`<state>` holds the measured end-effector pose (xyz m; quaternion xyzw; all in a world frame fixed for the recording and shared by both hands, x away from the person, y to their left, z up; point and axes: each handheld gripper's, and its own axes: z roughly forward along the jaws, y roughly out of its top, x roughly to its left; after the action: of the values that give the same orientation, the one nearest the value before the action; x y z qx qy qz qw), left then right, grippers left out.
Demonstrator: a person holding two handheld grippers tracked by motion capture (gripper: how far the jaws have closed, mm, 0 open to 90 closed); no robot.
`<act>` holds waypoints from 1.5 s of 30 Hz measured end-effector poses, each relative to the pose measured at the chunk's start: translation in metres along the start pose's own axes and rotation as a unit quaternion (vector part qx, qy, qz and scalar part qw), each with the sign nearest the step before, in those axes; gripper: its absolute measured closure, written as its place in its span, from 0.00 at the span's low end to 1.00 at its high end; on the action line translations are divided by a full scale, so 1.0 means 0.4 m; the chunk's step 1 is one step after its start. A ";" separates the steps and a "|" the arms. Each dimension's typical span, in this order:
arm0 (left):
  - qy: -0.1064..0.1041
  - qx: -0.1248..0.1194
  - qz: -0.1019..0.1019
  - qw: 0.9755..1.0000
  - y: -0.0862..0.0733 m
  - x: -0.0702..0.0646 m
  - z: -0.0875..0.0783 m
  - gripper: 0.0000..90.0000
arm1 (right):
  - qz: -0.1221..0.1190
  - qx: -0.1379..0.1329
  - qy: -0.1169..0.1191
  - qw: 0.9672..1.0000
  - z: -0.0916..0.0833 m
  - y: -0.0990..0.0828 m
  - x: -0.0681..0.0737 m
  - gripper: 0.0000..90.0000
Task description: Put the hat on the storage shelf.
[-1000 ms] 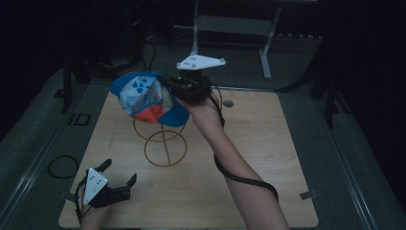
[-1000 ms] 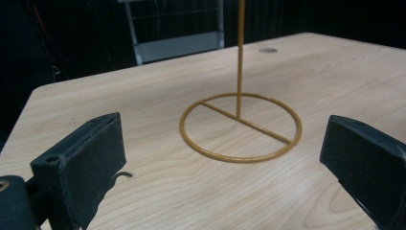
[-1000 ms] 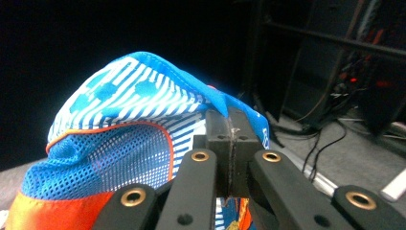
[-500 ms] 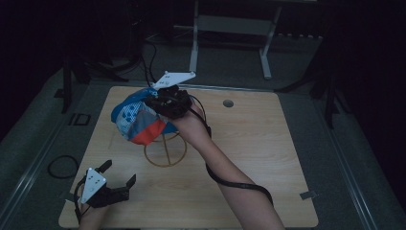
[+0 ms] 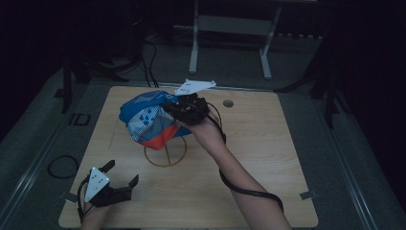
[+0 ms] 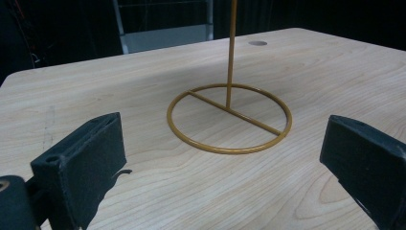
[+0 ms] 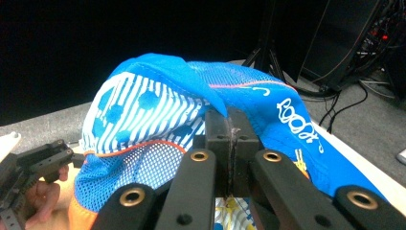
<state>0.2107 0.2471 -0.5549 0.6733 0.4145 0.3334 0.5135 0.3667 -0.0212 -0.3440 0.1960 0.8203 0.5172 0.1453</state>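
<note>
1. High view first, at the left: the left gripper (image 5: pixel 122 184) rests low at the near left corner of the table (image 5: pixel 268 158), its jaws spread wide with nothing between them
2. Left gripper view looks between those two parted jaws at bare wood and, a little beyond, the yellow wire stand (image 6: pixel 230 117), a ring lying flat on the table with a crossbar and a thin post rising from it
3. Moving right in the high view, the stand (image 5: pixel 165 153) sits left of the table's middle, well apart from the left gripper
4. Directly above it hangs the cap (image 5: pixel 151 120), blue with a striped white panel and an orange edge, covering the top of the post; whether it touches the post I cannot tell
5. Right of the cap, the right gripper (image 5: pixel 184 109) has its jaws clamped tight on the cap's fabric
6. Right gripper view shows the two jaws pressed together on a fold of the blue cap (image 7: pixel 158 110), mesh and striped panels bulging out above them
</note>
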 end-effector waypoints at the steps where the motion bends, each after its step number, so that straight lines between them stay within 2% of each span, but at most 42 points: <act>1: 0.002 0.001 -0.002 1.000 -0.001 0.001 0.000 0.02 | 0.004 0.000 0.001 1.000 -0.003 -0.005 -0.003 0.99; 7: 0.001 0.004 -0.007 1.000 -0.004 0.004 0.003 0.02 | 0.007 0.002 -0.012 1.000 -0.007 -0.024 -0.018 0.99; 11: 0.000 0.004 -0.005 1.000 -0.006 0.003 0.001 0.02 | 0.022 -0.001 0.001 1.000 -0.005 -0.035 -0.030 0.99; 14: -0.001 0.004 -0.008 1.000 -0.007 0.005 0.002 0.02 | 0.024 -0.002 0.001 1.000 -0.005 -0.044 -0.030 0.98; 19: -0.004 0.005 -0.009 1.000 -0.009 0.005 0.003 0.02 | 0.035 -0.003 0.014 0.999 -0.004 -0.055 -0.036 0.86; 22: -0.005 0.008 -0.008 1.000 -0.010 0.004 0.004 0.02 | 0.035 0.001 0.014 0.999 -0.004 -0.063 -0.038 0.84; 39: -0.017 0.015 -0.006 1.000 -0.013 0.000 0.010 0.02 | 0.065 0.021 0.035 0.997 0.004 -0.115 -0.078 0.78; 45: -0.015 0.012 -0.007 1.000 -0.013 0.001 0.008 0.02 | 0.079 0.012 0.040 0.996 -0.006 -0.132 -0.089 0.74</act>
<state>0.2125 0.2466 -0.5609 0.6812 0.4154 0.3149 0.5140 0.3879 -0.0606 -0.3895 0.2415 0.8133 0.5249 0.0686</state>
